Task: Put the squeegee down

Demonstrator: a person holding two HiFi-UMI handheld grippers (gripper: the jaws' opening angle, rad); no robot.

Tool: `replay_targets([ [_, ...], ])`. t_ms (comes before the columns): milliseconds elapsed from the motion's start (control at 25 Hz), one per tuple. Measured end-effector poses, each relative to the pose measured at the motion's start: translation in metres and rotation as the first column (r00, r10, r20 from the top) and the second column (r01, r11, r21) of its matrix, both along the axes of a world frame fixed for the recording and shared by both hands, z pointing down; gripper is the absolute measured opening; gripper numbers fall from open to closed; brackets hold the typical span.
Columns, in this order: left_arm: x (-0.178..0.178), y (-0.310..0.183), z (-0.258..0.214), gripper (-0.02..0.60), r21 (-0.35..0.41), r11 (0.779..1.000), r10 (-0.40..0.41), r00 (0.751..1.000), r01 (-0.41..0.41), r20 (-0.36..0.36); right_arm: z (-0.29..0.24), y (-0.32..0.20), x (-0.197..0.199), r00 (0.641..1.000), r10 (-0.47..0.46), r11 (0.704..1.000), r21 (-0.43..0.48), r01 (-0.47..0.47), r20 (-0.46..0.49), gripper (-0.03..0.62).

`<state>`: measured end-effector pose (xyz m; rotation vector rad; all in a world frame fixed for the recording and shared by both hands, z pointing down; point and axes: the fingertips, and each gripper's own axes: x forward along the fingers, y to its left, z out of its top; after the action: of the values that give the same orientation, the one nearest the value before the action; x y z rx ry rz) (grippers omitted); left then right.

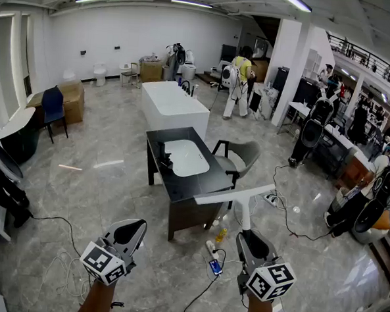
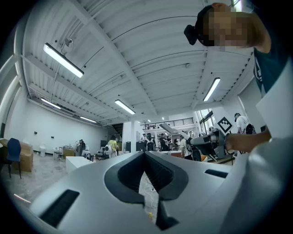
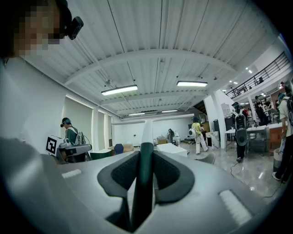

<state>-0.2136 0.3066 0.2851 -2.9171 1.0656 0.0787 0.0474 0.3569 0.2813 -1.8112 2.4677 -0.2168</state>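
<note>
White squeegee [image 1: 234,195], blade forward, in level right hand-held gripper [image 1: 249,241] jaws

The left gripper [image 1: 135,226] and the right gripper [image 1: 245,235] are each showing a rounded, pale grey shell with black ribbed pads lining the jaws. Each is carrying a white cube [image 1: 103,264] printed with black square markers. The person is wearing a black head camera [image 3: 69,23].
</note>
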Motion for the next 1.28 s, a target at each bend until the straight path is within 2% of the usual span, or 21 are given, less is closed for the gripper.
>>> replay_targets([
  [280, -0.014, -0.001, 0.001, 0.005, 0.006, 1.0, 0.007, 1.0, -0.007, -0.007, 0.001, 0.001, -0.012, 1.0, 0.011, 1.0, 0.002, -0.011, 0.004, 0.103],
  [560, -0.029, 0.003, -0.006, 0.005, 0.008, 1.0, 0.022, 1.0, -0.022, -0.016, -0.005, 0.01, -0.024, 0.997, 0.026, 1.0, -0.001, -0.026, 0.067, 0.101],
  [880, -0.038, 0.0, -0.006, 0.005, 0.013, 0.999, 0.052, 0.998, -0.052, -0.034, -0.006, 0.009, -0.035, 0.997, 0.05, 0.999, -0.008, -0.049, 0.062, 0.101],
  [1080, -0.03, -0.009, 0.001, 0.005, 0.005, 0.999, 0.039, 0.999, -0.039, -0.033, -0.005, -0.005, -0.027, 0.998, 0.035, 0.999, -0.004, -0.035, 0.06, 0.101],
  [1280, 0.0, -0.028, 0.004, 0.005, -0.008, 1.0, -0.001, 1.0, 0.001, -0.012, -0.005, -0.036, 0.007, 0.997, 0.003, 1.0, -0.001, -0.003, 0.08, 0.101],
])
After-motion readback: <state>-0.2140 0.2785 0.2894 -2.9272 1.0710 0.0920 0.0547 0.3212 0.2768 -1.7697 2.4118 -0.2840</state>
